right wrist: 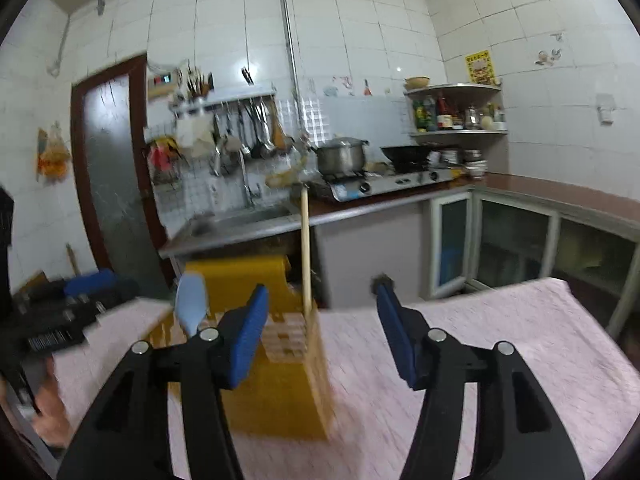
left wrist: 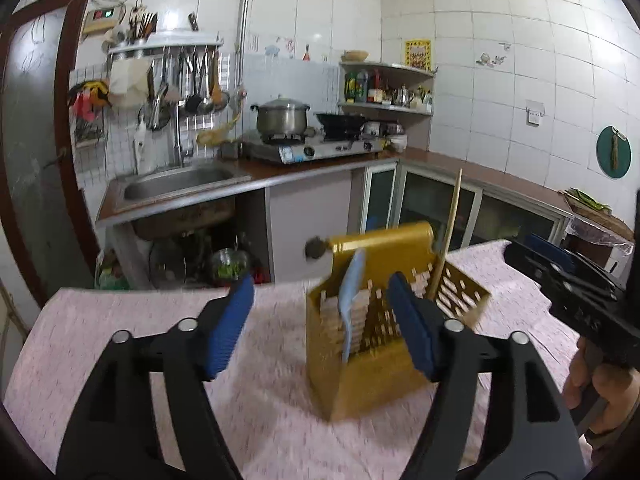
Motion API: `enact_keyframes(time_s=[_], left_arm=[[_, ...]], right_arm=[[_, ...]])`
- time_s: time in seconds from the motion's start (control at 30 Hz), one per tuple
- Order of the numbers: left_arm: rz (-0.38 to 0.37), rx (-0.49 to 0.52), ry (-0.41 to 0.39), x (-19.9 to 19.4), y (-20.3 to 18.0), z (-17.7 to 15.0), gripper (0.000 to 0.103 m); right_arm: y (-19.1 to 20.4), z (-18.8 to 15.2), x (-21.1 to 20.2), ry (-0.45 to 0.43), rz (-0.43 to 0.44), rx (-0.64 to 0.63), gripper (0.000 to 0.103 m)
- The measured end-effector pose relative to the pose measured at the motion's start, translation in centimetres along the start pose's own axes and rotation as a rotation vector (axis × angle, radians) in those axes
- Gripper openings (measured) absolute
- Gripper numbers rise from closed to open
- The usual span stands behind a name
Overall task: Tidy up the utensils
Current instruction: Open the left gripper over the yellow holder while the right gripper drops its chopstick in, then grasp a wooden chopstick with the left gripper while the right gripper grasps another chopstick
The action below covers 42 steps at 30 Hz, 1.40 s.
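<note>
A yellow perforated utensil holder (left wrist: pixel 372 364) (right wrist: pixel 276 392) stands on the pink tablecloth (left wrist: pixel 140 320) (right wrist: pixel 500 320). A light blue utensil (left wrist: pixel 352 300) (right wrist: pixel 191 304) and a long wooden stick (left wrist: pixel 450 228) (right wrist: pixel 305 248) stand inside it. My left gripper (left wrist: pixel 320 284) is open just in front of the holder, and its blue pads touch nothing. My right gripper (right wrist: pixel 322 288) is open too, with the holder's right corner behind the gap and nothing held. Each gripper shows at the edge of the other's view, the right gripper (left wrist: pixel 560 276) and the left gripper (right wrist: pixel 60 312).
Beyond the table's far edge runs a kitchen counter with a steel sink (left wrist: pixel 176 184), a gas stove with a pot (left wrist: pixel 282 116) and a wok (left wrist: pixel 340 120). Ladles hang on a wall rack (left wrist: pixel 192 80). A corner shelf (left wrist: pixel 384 88) holds bottles. A person's hand (left wrist: pixel 600 384) grips the right tool.
</note>
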<state>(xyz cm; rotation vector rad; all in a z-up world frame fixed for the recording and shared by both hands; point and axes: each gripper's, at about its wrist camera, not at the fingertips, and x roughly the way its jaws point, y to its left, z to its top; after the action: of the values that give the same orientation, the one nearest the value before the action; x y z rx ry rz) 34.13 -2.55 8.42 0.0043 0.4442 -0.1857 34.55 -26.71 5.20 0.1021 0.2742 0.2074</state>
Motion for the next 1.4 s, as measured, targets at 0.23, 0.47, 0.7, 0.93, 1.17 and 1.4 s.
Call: enact_keyframes(time_s=[0.23, 0.47, 0.7, 0.93, 1.17, 1.4], left_arm=[[0.01, -0.048, 0.103, -5.2, 1.0, -4.0, 0.098], [-0.003, -0.059, 0.221, -7.7, 0.4, -8.7, 0.098], [0.016, -0.077, 0.298, -7.2, 0.2, -12.7, 0.098], [0.008, -0.045, 0.354, -5.9, -0.3, -14.6, 0.098], [0.02, -0.061, 0.407, -4.8, 0.1, -15.4, 0.096], [0.001, -0.073, 0.451, -3.7, 0.1, -15.9, 0.07]], right_arm=[[-0.7, -4.7, -5.4, 0.182, -0.075, -0.002, 0.06], [-1.3, -9.4, -8.3, 0.336, -0.077, 0.006, 0.061], [-2.0, -12.0, -8.9, 0.4, -0.075, 0.047, 0.061], [-1.4, -12.9, -8.2, 0.44, -0.074, 0.037, 0.061], [0.0, -14.1, -6.9, 0.499, -0.068, -0.017, 0.061], [1.1, -14.4, -5.7, 0.539, -0.075, -0.059, 0.056]])
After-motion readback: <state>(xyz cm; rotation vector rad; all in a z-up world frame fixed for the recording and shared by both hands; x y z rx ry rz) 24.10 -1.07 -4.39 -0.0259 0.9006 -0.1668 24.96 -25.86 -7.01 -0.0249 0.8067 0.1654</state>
